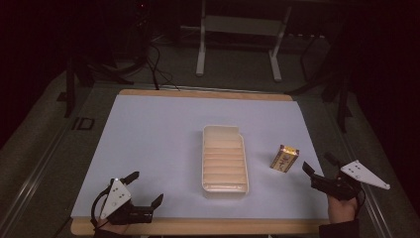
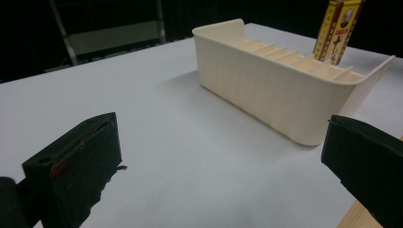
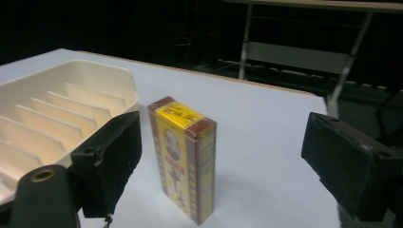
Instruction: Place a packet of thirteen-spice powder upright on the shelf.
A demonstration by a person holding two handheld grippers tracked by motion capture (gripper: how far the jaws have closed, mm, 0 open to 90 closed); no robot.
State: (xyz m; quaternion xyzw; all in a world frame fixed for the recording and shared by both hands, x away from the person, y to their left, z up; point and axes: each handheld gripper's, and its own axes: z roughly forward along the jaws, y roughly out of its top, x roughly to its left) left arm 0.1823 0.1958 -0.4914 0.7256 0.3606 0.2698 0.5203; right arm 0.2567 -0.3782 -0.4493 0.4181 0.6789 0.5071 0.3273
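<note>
A cream slotted tray (image 1: 224, 158) lies lengthwise in the middle of the white table top. To its right a small yellow and red box (image 1: 285, 158) stands upright. My right gripper (image 1: 319, 168) is open just behind the box, near the table's right edge; in the right gripper view the box (image 3: 183, 164) stands between the wide-apart jaws, with the tray (image 3: 52, 114) at the left. My left gripper (image 1: 146, 187) is open at the front left corner, holding nothing. The left gripper view looks across bare table at the tray (image 2: 280, 85) with the box (image 2: 338, 31) behind it.
The white sheet (image 1: 158, 129) covers a wooden table whose edge (image 1: 198, 227) runs along the front. Beyond the far edge stand a white desk frame (image 1: 237, 39), cables and dark stands on the floor.
</note>
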